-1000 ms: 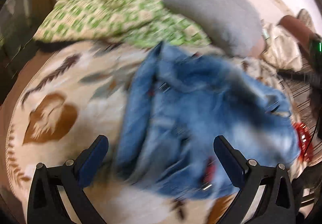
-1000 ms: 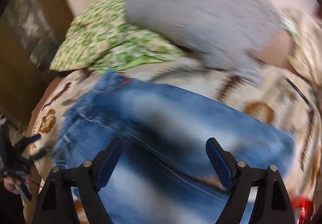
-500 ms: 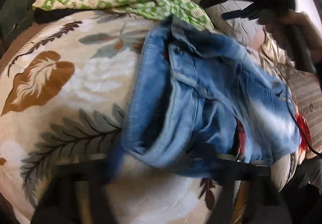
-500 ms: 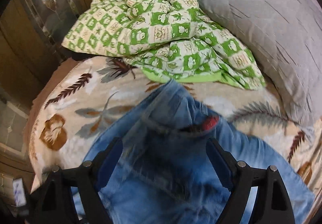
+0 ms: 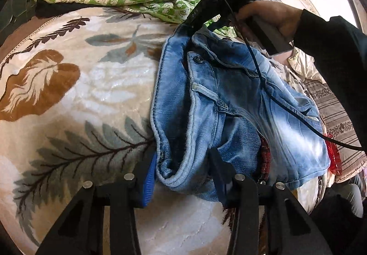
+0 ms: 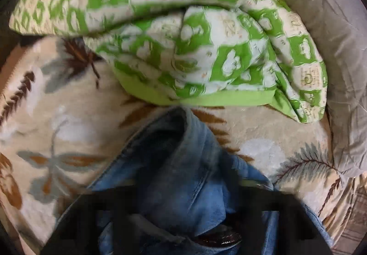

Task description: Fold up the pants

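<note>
The crumpled faded blue denim pants (image 5: 229, 103) lay on the cream leaf-patterned fleece blanket (image 5: 75, 99), long axis running away from the left gripper (image 5: 183, 177), clenched on the near hem, toward the right gripper (image 5: 201, 23), whose grip I couldn't make out.

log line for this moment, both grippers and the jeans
left gripper: closing around jeans hem | right gripper: at waistband, blurred | blanket
</note>
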Demonstrator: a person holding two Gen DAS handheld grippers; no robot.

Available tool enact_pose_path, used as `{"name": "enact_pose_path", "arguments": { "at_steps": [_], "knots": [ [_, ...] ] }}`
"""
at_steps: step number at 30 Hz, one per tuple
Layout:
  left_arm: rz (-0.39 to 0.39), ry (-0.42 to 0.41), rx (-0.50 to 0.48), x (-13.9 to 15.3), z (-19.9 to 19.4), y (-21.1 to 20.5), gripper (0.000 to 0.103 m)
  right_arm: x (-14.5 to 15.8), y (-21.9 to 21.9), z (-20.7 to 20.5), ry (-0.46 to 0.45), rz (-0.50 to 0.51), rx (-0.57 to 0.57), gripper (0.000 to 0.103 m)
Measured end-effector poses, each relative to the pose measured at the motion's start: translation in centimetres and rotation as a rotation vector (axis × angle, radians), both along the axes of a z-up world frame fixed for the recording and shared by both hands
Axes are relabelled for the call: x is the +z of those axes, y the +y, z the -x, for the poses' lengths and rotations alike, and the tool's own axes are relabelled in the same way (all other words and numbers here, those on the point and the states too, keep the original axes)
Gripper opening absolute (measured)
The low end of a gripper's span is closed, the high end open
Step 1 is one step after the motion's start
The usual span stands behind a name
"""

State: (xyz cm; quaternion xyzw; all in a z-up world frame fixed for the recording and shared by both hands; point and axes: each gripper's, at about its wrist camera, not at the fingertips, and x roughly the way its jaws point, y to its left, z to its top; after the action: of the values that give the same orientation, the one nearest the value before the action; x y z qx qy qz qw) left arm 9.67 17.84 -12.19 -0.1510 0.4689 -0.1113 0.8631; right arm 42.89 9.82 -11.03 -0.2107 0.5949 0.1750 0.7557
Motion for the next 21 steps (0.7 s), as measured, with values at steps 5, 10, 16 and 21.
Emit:
{"name": "enact_pose_path", "arguments": {
  "at_steps": [5, 10, 16, 21],
  "knots": [
    [0.032, -0.067, 0.038, 1.1, 0.9, 1.6, 0.016, 2.1, 0.5, 0.9, -0.093, 0.049, 0.068, 0.022],
    [0.045, -0.113, 0.039, 2.2, 2.0, 2.9, 0.015, 6.9, 2.7, 1.6, -0.195, -0.019, 0.103, 0.019],
    [0.036, -0.178, 0.080, 4.1, 3.6, 5.2, 0.015, 10.8, 7.6, 3.0, -0.279, -0.093, 0.153, 0.008],
    [0.036, -0.125, 0.110, 2.4, 3.7, 6.9, 0.015, 9.7, 10.7, 3.9, -0.277, -0.090, 0.173, 0.008]
  ]
}}
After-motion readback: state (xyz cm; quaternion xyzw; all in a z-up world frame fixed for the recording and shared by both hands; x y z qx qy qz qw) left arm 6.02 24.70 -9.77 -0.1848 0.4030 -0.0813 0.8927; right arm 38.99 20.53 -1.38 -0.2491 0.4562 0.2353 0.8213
